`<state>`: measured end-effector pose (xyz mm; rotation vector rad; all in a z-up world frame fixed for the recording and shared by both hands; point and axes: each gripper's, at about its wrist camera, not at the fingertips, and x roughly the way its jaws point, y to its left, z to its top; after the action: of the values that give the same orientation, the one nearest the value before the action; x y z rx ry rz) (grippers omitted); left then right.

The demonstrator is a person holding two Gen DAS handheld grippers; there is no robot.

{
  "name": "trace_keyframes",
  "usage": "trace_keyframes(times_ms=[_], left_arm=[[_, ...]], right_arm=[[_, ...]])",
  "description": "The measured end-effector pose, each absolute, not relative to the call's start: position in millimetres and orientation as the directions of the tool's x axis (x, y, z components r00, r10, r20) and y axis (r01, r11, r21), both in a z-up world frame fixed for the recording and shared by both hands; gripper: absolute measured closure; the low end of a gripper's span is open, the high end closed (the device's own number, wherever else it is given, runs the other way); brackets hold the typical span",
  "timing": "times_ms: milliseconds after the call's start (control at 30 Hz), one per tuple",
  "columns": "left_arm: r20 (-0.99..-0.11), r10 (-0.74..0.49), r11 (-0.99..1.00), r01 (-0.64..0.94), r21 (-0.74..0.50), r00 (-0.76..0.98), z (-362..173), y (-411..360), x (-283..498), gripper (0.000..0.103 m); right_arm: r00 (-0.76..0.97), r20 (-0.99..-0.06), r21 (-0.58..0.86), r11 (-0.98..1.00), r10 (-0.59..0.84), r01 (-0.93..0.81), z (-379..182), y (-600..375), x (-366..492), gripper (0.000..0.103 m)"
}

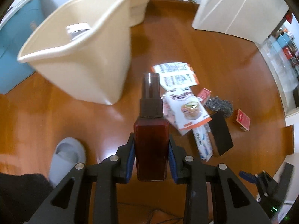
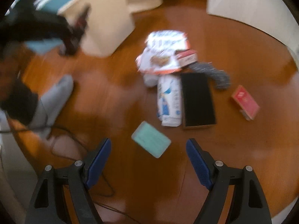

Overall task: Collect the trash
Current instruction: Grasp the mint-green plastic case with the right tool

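Observation:
My left gripper (image 1: pixel 151 139) is shut on a dark red spray bottle (image 1: pixel 150 145) with a black cap, held above the wooden floor and short of the cream bin (image 1: pixel 78 56). The bin holds a piece of white paper (image 1: pixel 76 30). Loose trash lies to the right: printed wrappers (image 1: pixel 175 76), a food pouch (image 1: pixel 188 110), a black box (image 1: pixel 221 134), a red carton (image 1: pixel 242 119). My right gripper (image 2: pixel 149 145) is open above the floor, and a teal flat packet (image 2: pixel 151 141) lies below, between its fingers' line. That view is blurred. The left gripper (image 2: pixel 72 37) with the bottle shows there beside the bin (image 2: pixel 104 28).
A grey slipper (image 1: pixel 65 156) lies on the floor at the lower left. A second cream bin (image 1: pixel 139 5) stands behind the first, a teal box (image 1: pixel 16 43) is at the left and a white door (image 1: pixel 233 9) at the back right. A thin black cable (image 2: pixel 78 141) runs across the floor.

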<state>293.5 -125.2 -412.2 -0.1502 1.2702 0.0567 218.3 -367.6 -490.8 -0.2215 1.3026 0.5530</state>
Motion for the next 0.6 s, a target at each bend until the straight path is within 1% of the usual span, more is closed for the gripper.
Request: trace_keyframes(times_ms=[100,200,267,467,600], left_arm=[[-0.951,-0.02,0.992,-0.112,-0.057,0.309,-414,-122,293,0.073],[-0.948,-0.013,0.994,-0.096,-0.045,0.317,-416,-118,293,0.073],[-0.945,-0.005,0.997,-0.077,-0.032,0.326,-421,-122,293,0.073],[-0.946,-0.01,0.999,-0.033,-0.022,0.324,-433,-130,292,0.073],[-0.95,-0.015,0.999,-0.026,-0.024,0.312,-439,-131,291,0.073]], right_arm=[[0.138,-0.966,0.093,0.795,0.218,-0.6,-515,-351,220,0.019],[0.14,-0.976,0.017,0.692,0.169,-0.722,-535,-334,215,0.019],[0.119,-0.982,0.001,0.627,0.149,-0.779,-553,-326,212,0.021],[0.055,-0.992,0.012,0.508,0.117,-0.861,-590,-312,207,0.031],[0.1,-0.987,-0.03,0.464,0.128,-0.886,-597,-308,208,0.03]])
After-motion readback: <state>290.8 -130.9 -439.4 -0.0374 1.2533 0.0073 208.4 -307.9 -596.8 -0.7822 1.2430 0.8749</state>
